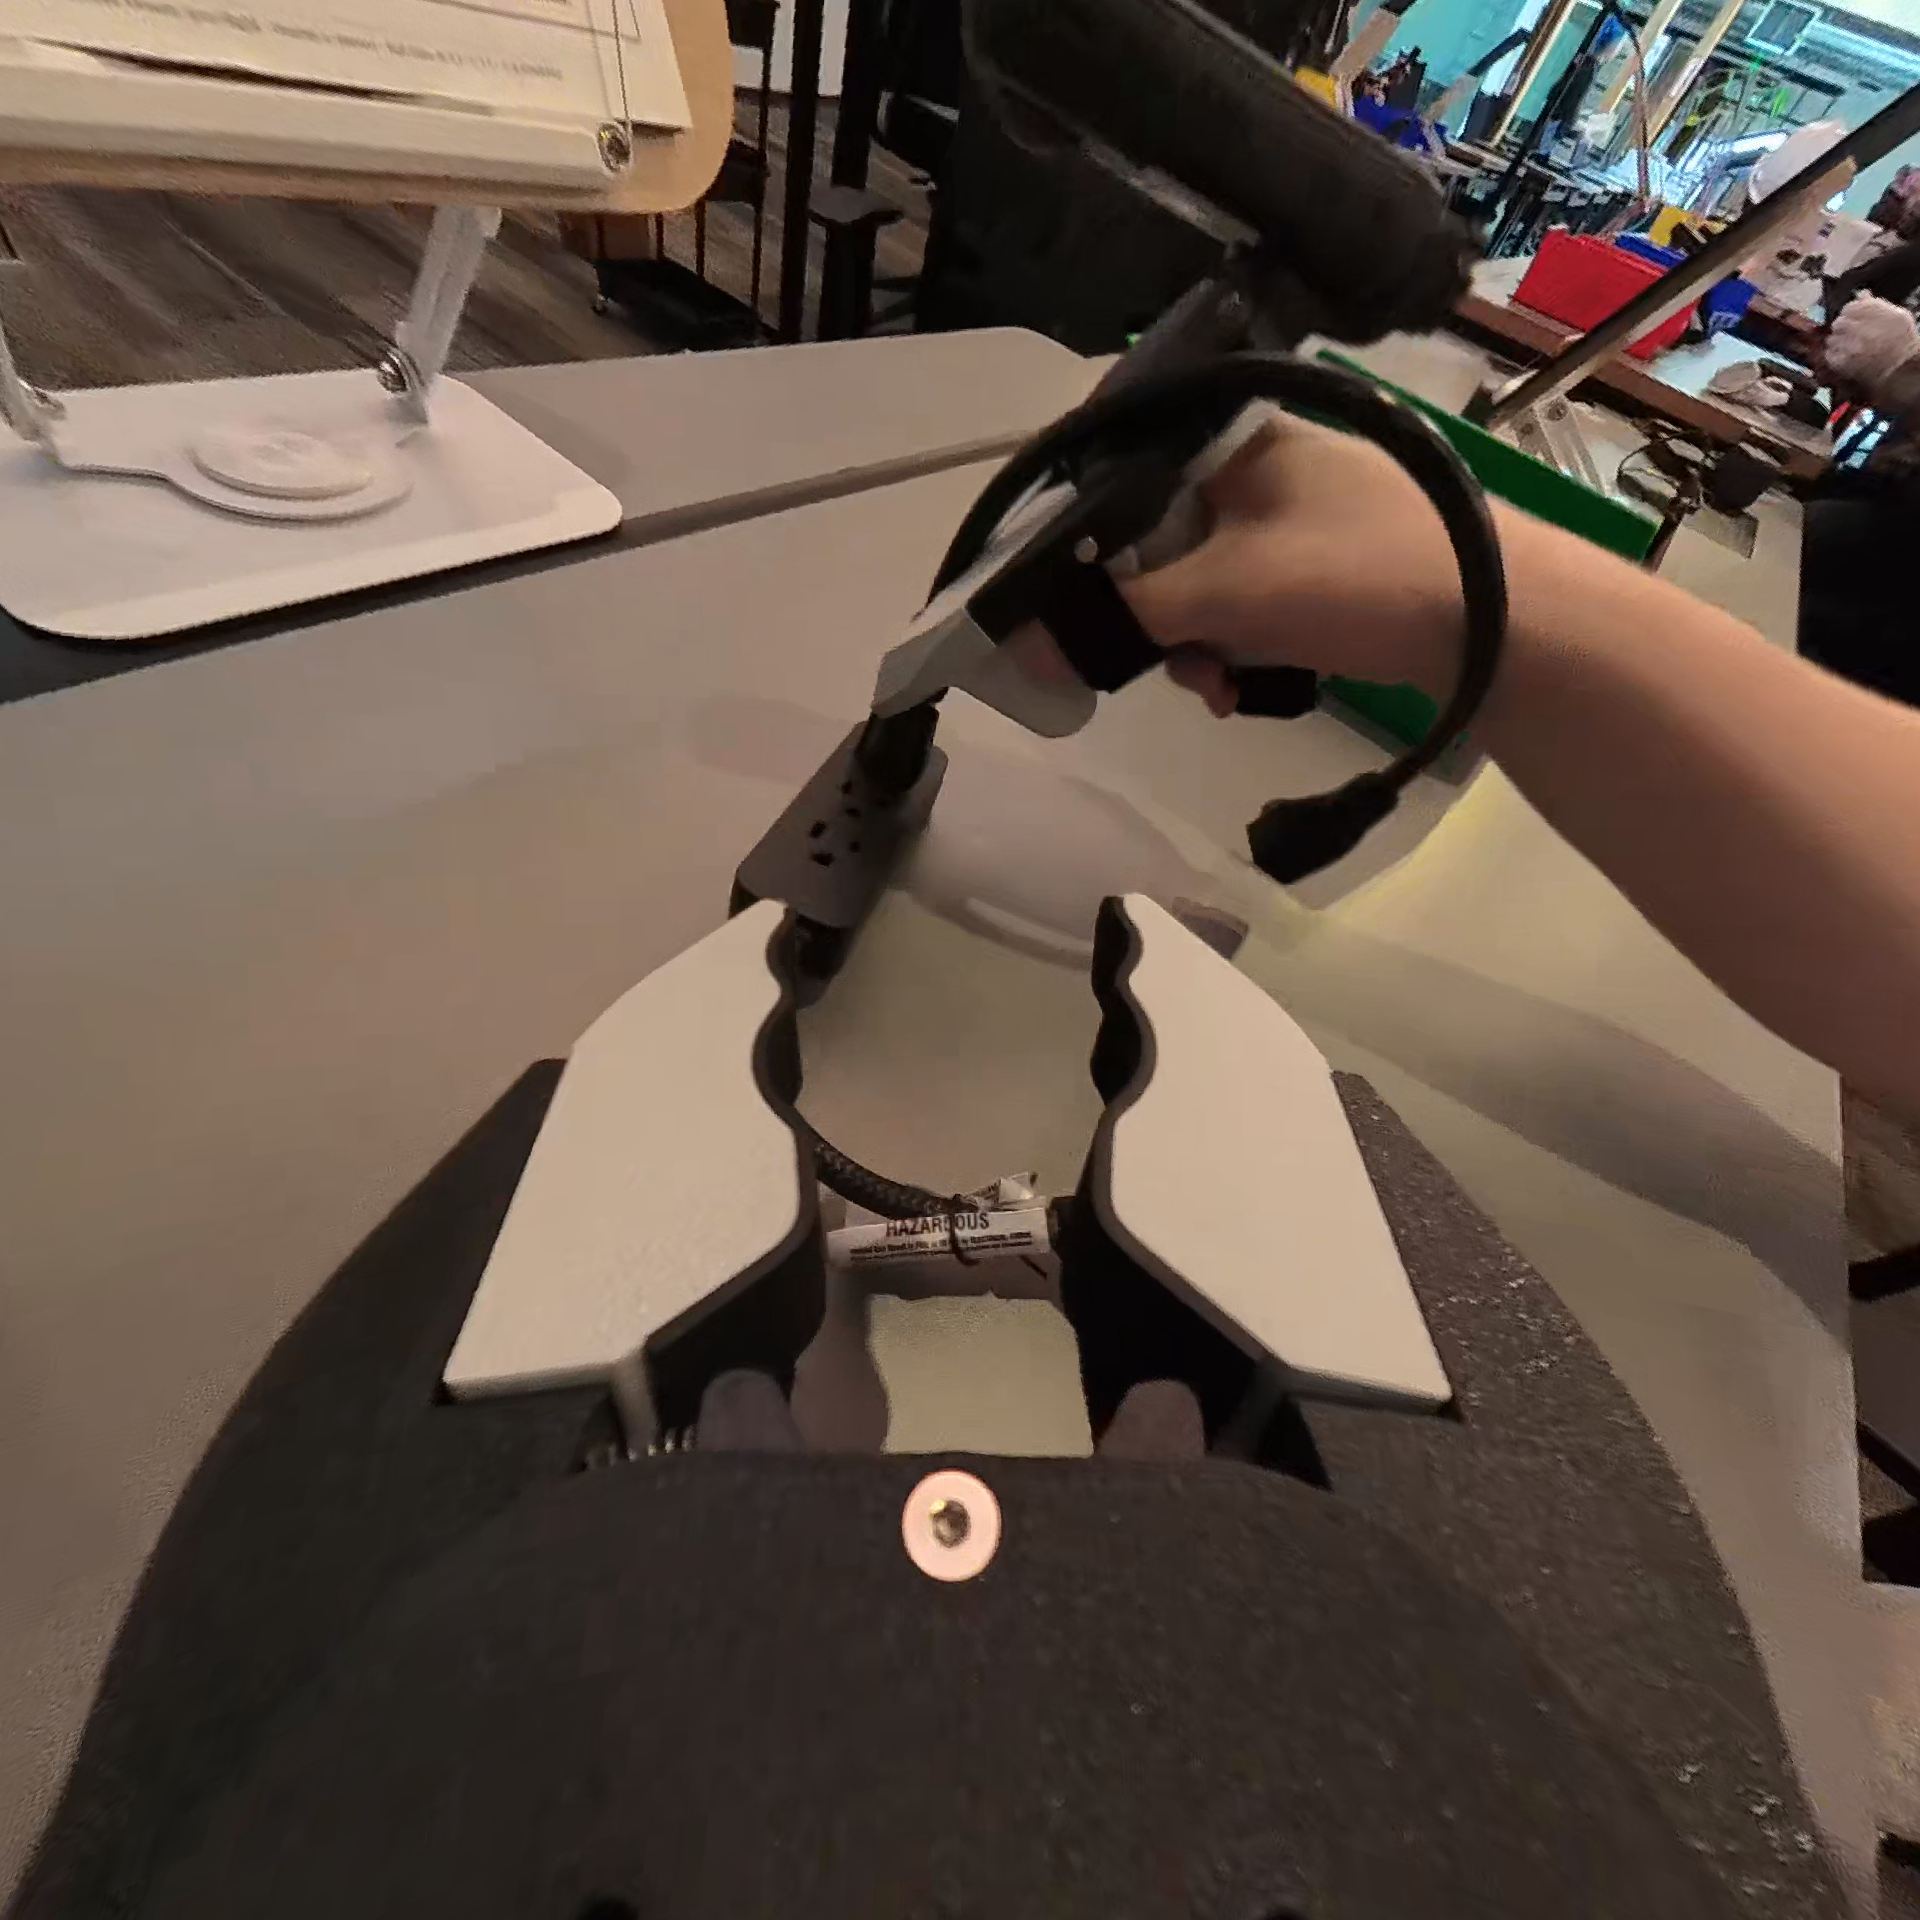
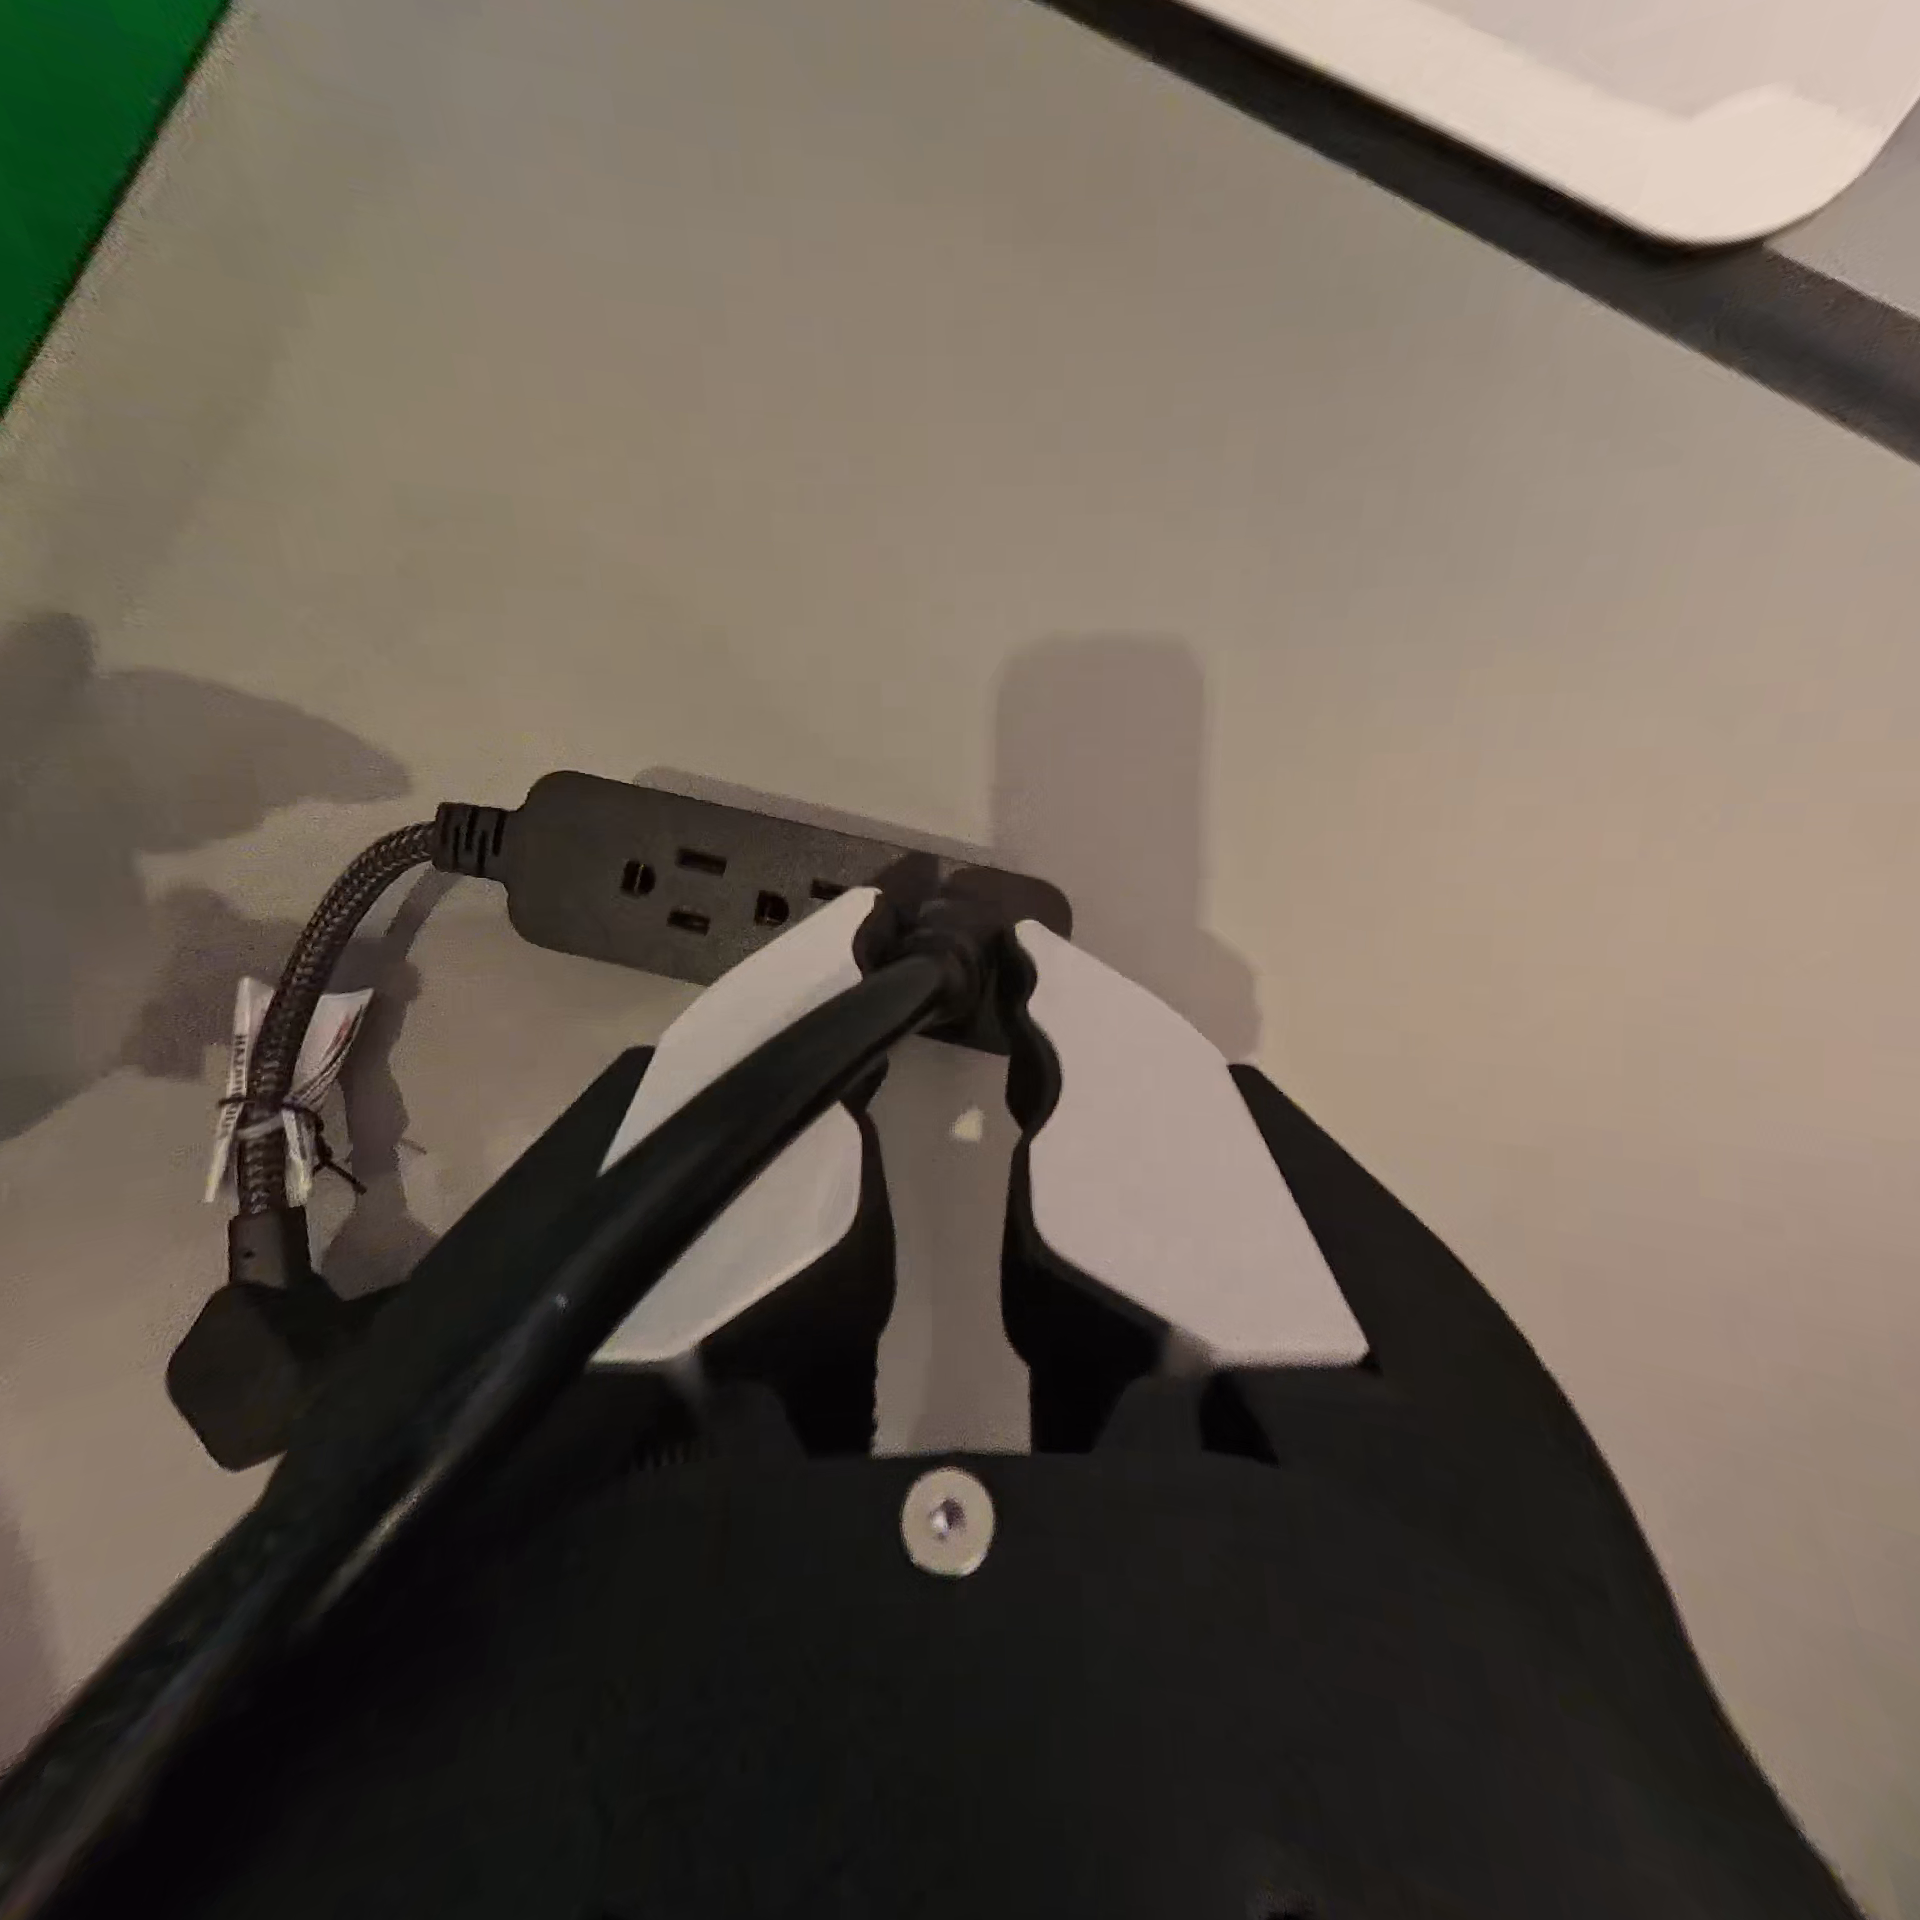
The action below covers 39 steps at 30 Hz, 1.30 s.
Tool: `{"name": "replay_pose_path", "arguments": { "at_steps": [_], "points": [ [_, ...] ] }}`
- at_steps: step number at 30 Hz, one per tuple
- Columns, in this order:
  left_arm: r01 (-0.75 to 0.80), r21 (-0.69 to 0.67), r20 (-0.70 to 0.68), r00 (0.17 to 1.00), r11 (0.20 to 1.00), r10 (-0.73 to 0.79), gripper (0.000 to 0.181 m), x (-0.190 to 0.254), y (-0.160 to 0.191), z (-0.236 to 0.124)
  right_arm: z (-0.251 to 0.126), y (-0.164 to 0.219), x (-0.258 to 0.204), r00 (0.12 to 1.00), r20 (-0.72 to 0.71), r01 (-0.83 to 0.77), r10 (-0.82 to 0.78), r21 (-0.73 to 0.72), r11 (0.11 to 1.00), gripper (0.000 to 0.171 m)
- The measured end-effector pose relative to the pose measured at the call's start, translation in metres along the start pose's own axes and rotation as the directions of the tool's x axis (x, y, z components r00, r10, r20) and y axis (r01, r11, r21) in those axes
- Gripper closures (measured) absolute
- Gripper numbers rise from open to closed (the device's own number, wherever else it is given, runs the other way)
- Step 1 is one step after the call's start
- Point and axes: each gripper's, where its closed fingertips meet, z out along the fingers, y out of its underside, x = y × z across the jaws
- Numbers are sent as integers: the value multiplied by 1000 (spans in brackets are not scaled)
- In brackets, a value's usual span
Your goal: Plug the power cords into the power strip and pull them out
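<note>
Right gripper pinching a plug at the power strip, left gripper waiting wide.

The left gripper [image 1: 940,935] hovers low over the grey table [image 1: 312,883], fingers spread wide around nothing, tips just short of the black power strip [image 1: 831,831] lying mid-table, bare surface all round. Farther right, a hand [image 1: 1278,561] tilts the right gripper [image 2: 940,909] steeply down, fingers narrowed onto the plug [image 2: 935,945] of a black power cord [image 2: 623,1174] at the strip's end socket.
</note>
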Motion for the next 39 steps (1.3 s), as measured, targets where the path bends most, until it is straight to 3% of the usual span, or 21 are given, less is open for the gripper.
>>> {"name": "replay_pose_path", "arguments": {
  "at_steps": [6,8,13,15,17,19,24,27,30,36,39],
  "points": [
    [-45,-22,13,999,999,45,131,-5,2,4,2,4,-3,989,-143,4,-27,-161,987,150],
    [-91,-38,-1,996,995,91,149,-5,2,12,4,4,-12,993,-121,-30,10,-171,985,150],
    [-181,-233,-48,983,955,175,151,-7,24,54,4,6,-15,995,-97,-39,26,-135,990,148],
    [-255,-322,-44,966,912,255,148,-17,32,73,7,11,-21,999,-28,-20,17,-126,992,139],
    [-294,-377,-75,955,878,288,147,-23,37,88,9,9,-28,998,56,-6,10,-72,997,121],
    [-317,-372,-104,948,872,300,148,-24,34,99,8,4,-29,996,88,29,-31,25,999,118],
    [-374,-420,-125,926,827,355,136,-35,48,115,-9,-7,-13,985,-6,166,-173,328,930,123],
    [-413,-392,-95,907,822,410,140,-38,49,116,-22,-13,-16,972,-40,221,-233,500,837,140],
    [-451,-456,-77,879,767,471,131,-47,66,121,-4,-5,-19,970,-7,218,-242,455,863,138],
    [-343,-421,-118,939,840,324,135,-45,67,120,10,-1,-18,990,98,46,-101,448,893,145],
    [-356,-432,-126,934,829,335,134,-45,67,120,11,-2,-18,994,81,29,-75,461,887,145]
  ]
}}
